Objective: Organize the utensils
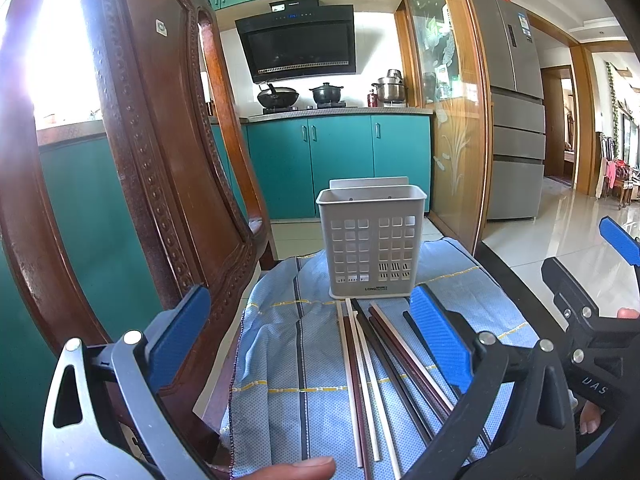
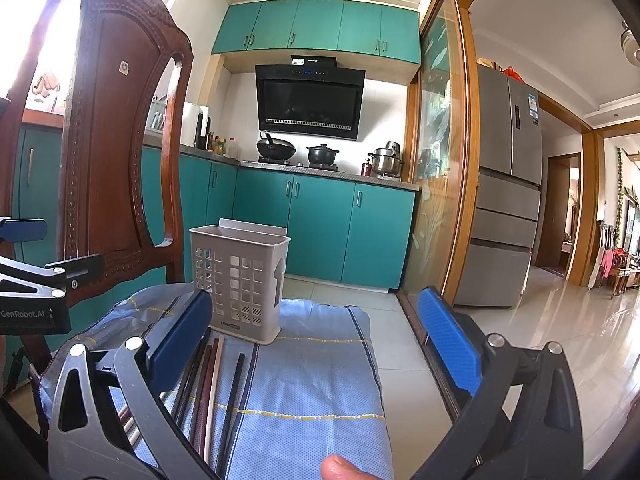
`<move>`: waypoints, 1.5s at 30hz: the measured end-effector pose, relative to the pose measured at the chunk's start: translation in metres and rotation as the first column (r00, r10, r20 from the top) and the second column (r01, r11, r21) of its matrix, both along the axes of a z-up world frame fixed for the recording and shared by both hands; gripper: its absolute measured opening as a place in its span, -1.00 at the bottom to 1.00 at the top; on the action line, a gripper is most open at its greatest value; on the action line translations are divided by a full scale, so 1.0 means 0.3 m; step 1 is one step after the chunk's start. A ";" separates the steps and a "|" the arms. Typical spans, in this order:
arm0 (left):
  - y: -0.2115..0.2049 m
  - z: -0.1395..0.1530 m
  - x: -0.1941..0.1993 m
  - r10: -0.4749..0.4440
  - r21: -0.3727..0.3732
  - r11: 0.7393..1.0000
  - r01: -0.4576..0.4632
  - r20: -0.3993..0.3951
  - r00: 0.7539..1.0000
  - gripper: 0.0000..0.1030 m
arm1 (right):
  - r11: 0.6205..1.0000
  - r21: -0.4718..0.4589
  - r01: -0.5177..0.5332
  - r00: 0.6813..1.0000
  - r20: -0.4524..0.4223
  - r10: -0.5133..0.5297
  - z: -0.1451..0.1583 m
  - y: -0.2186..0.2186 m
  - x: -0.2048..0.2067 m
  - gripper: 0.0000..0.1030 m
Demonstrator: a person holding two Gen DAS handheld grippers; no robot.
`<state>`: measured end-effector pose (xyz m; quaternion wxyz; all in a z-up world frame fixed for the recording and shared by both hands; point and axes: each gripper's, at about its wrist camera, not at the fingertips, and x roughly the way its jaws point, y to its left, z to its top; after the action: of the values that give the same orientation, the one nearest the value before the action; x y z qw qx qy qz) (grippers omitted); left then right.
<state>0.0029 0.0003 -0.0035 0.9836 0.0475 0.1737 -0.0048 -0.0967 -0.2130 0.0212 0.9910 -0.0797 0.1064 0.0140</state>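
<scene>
Teal kitchen, blue checked cloth | mixed white, brown, black chopsticks lie lengthwise toward grey perforated plastic holder | we judge left gripper nearer, straddling them; right gripper beside | both wide, empty

The utensil holder was pale grey, pierced with a grid of square holes. The chopsticks were white, dark maroon and black. The cloth under them was light blue, finely dotted, with dark stripes and yellow dashed lines. The chair was reddish-brown carved wood with beaded edging. The cabinets were teal. Each hand-held gripper's pads were blue.
</scene>
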 end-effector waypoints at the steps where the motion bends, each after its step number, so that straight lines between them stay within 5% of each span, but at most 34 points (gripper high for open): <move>1: 0.000 0.001 0.001 0.000 -0.001 1.000 0.000 -0.002 1.000 0.93 | 1.000 0.000 0.000 1.000 0.000 0.000 0.000 0.000 0.000 0.95; 45: -0.005 -0.007 0.008 0.009 0.004 1.000 -0.009 -0.020 1.000 0.93 | 1.000 0.015 -0.003 0.999 -0.034 0.003 0.009 -0.001 0.015 0.95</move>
<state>0.0053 -0.0011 -0.0057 0.9817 0.0486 0.1839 -0.0005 -0.0921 -0.2132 0.0238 0.9896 -0.0720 0.1232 0.0177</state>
